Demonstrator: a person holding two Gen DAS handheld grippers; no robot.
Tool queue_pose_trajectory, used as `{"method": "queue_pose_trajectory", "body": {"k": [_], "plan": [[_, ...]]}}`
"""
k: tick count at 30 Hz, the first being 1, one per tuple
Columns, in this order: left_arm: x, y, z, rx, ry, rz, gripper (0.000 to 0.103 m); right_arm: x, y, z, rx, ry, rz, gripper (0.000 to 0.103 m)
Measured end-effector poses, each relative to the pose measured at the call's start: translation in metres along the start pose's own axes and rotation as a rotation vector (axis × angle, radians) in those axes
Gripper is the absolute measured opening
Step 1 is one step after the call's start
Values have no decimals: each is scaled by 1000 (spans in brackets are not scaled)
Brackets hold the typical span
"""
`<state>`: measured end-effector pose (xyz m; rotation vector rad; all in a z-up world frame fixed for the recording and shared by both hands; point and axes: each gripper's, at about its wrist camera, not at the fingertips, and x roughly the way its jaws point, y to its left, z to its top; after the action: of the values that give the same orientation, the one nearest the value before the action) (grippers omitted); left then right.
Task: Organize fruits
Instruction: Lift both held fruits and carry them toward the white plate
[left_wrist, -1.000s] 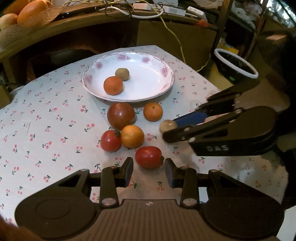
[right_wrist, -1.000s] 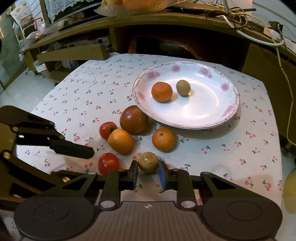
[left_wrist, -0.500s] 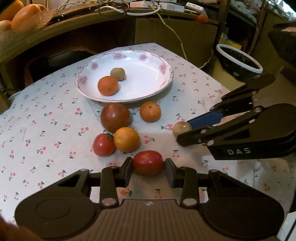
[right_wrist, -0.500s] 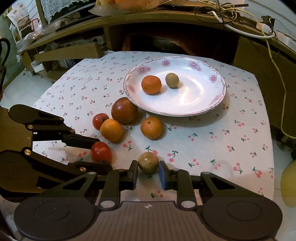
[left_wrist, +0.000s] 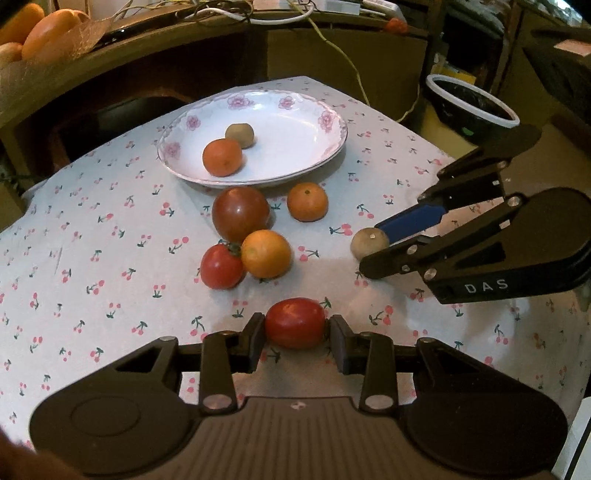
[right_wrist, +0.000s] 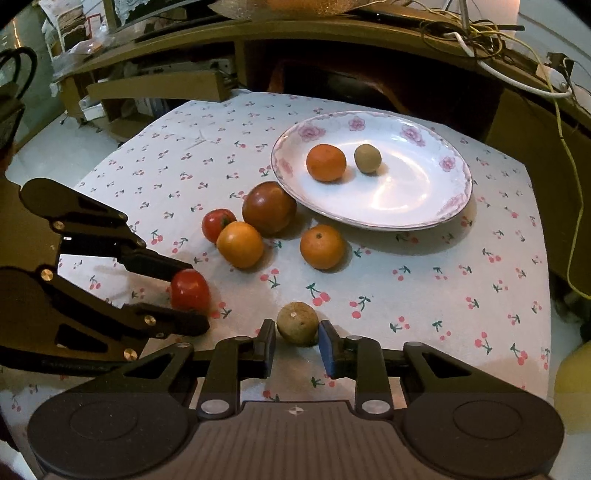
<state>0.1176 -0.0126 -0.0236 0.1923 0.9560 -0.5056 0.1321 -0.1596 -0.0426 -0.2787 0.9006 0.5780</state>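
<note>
My left gripper (left_wrist: 295, 334) is shut on a red tomato (left_wrist: 295, 323), held just above the cherry-print cloth. My right gripper (right_wrist: 297, 341) is shut on a small brown fruit (right_wrist: 297, 323); it also shows in the left wrist view (left_wrist: 369, 243). A white flowered plate (left_wrist: 295, 162) holds an orange (left_wrist: 222, 157) and a small brown fruit (left_wrist: 240, 134). On the cloth before the plate lie a dark red tomato (left_wrist: 240, 213), an orange (left_wrist: 307, 201), a yellow-orange fruit (left_wrist: 266, 253) and a small red tomato (left_wrist: 221, 266).
A wooden shelf (left_wrist: 147, 33) with cables and a basket of oranges (left_wrist: 40, 26) stands behind the table. A black bowl with a white rim (left_wrist: 472, 107) sits off the table's right side. The cloth's edge (right_wrist: 543, 258) drops off at right.
Both grippers have closed on their fruits and drawn back from the plate, lifting the red tomato and the small brown fruit away from the cluster.
</note>
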Motion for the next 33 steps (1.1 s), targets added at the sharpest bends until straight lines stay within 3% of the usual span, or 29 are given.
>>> {"method": "queue_pose_trajectory", "body": {"k": [3,5,15,19,22,33], "plan": [[0,1,-1,6,-1,3,50,0,0,0,-5,-2,4,36],[0,1,-3,6,-2,6,53,0,0,-1,-6,-2,2,47],[0,-1,-3,1,-11,-3,53,0,0,-2,-8,-6,1,46],[-1,1,-2,-17,-16,0,43,0,1,-1,-11,-9,-5,42],[-1,3,1,-38,-13,-11,42,0,2,1,-13,-6,-19,26],[-4,4,4,-40,-26,-4,41,-1,3,3,-9,2,-23,26]]}}
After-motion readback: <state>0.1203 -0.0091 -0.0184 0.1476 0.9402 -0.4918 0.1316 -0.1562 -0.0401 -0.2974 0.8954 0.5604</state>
